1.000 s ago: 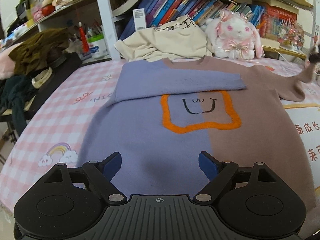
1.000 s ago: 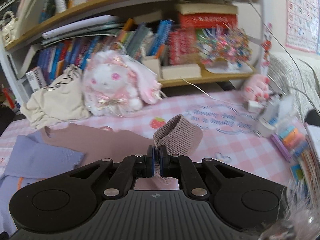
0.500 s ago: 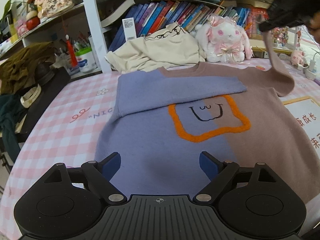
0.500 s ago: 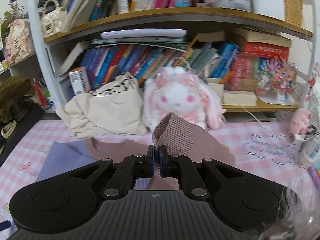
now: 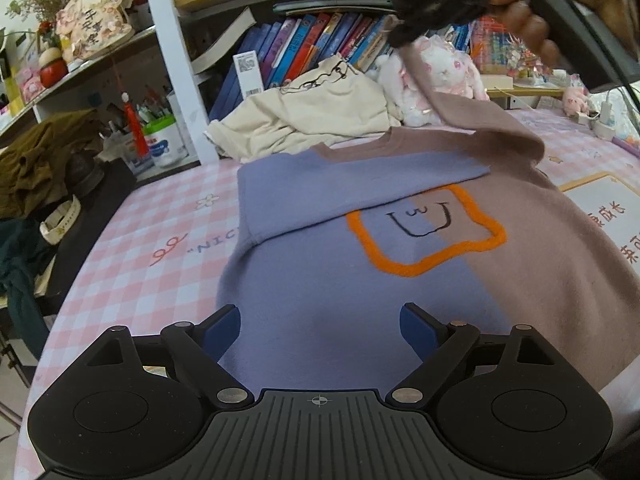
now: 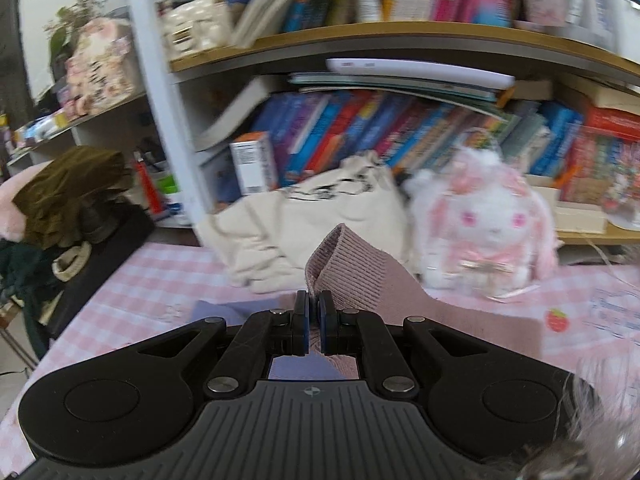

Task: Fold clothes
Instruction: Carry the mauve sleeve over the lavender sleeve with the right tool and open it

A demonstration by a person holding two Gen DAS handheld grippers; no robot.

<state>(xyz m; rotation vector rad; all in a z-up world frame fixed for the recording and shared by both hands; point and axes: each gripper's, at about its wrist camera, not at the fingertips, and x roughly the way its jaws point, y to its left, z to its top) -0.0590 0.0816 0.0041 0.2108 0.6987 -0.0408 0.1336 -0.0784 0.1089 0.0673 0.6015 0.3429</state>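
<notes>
The ribbed cuff (image 6: 340, 268) of the mauve sleeve (image 5: 472, 120) is pinched between the closed fingers of the right gripper (image 6: 314, 326) and held lifted above the sweater (image 5: 400, 280), which is spread flat on the checked table cover (image 5: 152, 240). The left gripper (image 5: 320, 328) is held spread wide over the hem, gripping nothing. The lilac sleeve (image 5: 352, 184) is already laid across the chest. By this showing, one sleeve fold is done; the mauve sleeve and the body folds are judged to be left.
</notes>
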